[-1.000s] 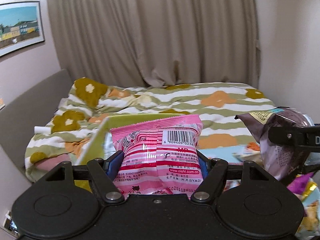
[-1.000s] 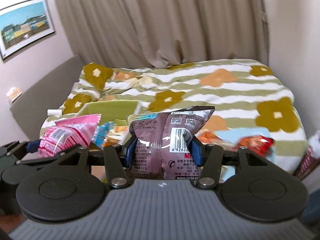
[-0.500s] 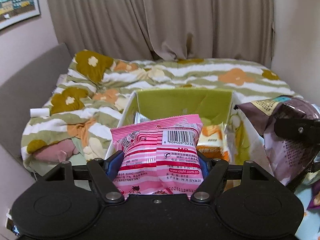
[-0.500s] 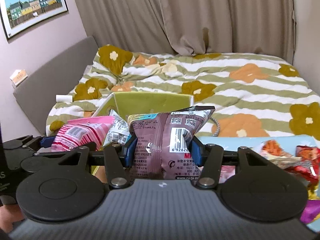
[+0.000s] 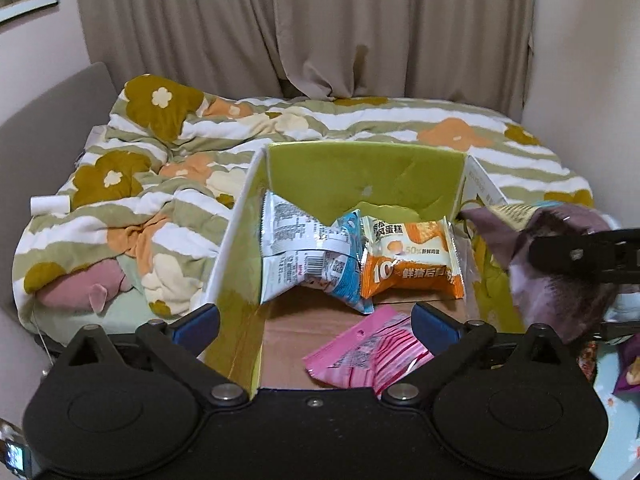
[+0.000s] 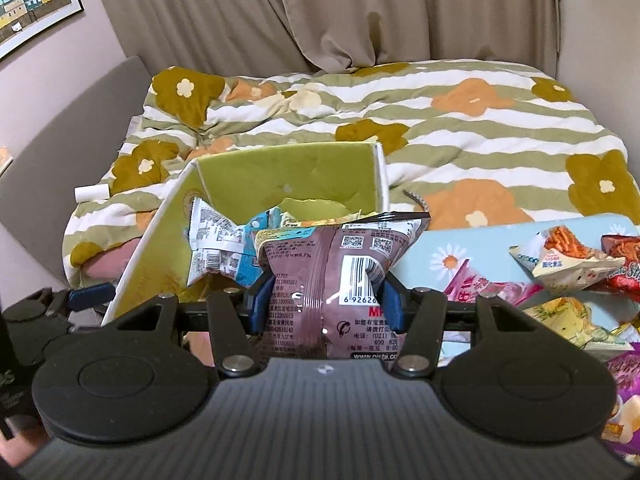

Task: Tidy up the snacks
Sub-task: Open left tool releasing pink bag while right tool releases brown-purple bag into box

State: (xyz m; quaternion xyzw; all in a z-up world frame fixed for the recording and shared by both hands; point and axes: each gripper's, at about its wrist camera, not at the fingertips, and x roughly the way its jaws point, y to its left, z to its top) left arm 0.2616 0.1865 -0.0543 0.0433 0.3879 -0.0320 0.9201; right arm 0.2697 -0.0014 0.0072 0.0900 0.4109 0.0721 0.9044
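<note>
1. The pink snack packet (image 5: 370, 354) lies on the brown floor of the green-lined box (image 5: 360, 172), just below and ahead of my left gripper (image 5: 316, 320), nearer its right finger than its left.
2. My left gripper's jaws stand wide apart with nothing between them; the left finger hangs outside the box's near-left wall, the right one over the box floor.
3. Further ahead of those jaws, a white-and-blue packet (image 5: 304, 256) and an orange cake packet (image 5: 412, 260) lean against the far wall, touching each other.
4. My right gripper (image 6: 324, 306) is clamped on the brown snack bag (image 6: 340, 280), both blue pads pressed into its sides (barcode facing me), the bag upright.
5. Beyond that bag is the same box, just left of the jaws.
6. Right of the right jaws, a light-blue flowered mat (image 6: 448, 248) carries a heap of loose snack packets (image 6: 568, 264).
7. Behind everything lies the striped floral quilt (image 6: 460, 128).
</note>
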